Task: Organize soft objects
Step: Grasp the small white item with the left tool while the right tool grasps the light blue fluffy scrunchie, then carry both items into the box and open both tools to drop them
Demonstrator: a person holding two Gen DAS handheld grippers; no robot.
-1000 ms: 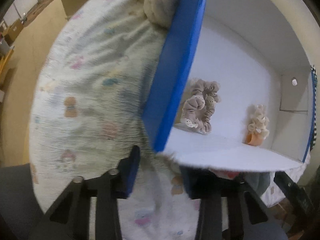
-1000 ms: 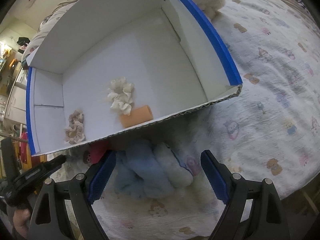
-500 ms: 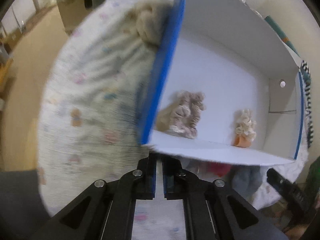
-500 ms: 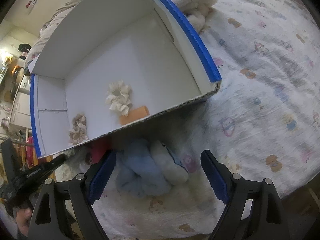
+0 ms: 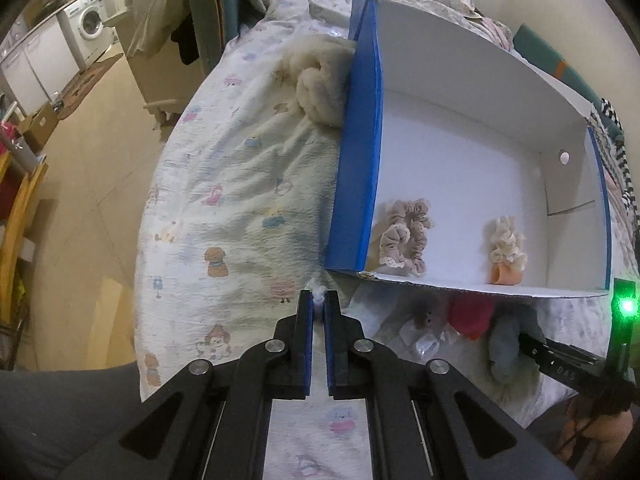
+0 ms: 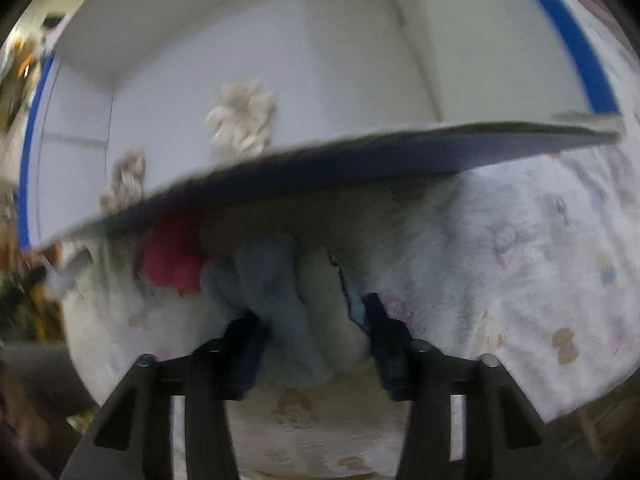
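Bedsheet (image 5: 240, 184), pale with small cartoon prints, covering the bed at left and under everything else.
Fleece bundle (image 5: 320, 84), cream, lying on the sheet and touching the outside of the box's blue wall.
Left gripper (image 5: 319, 304), jaws pressed together on a small pinch of white fluff or sheet fabric at the tips; which of the two cannot be told.
Box (image 5: 356, 168), cardboard, blue outside and white inside, open top, resting on the bed.
Scrunchie, beige (image 5: 404, 240), inside the box near the blue wall.
Scrunchie, cream (image 5: 507, 240), inside the box further right, with an orange roll (image 5: 506, 277) touching it at the near wall.
Red cloth (image 5: 470, 314), just outside the near wall.
Right gripper (image 6: 314, 334), jaws just closing, with a blue-and-white plush pile (image 6: 296, 312) between them, pads against both its sides; view blurred.
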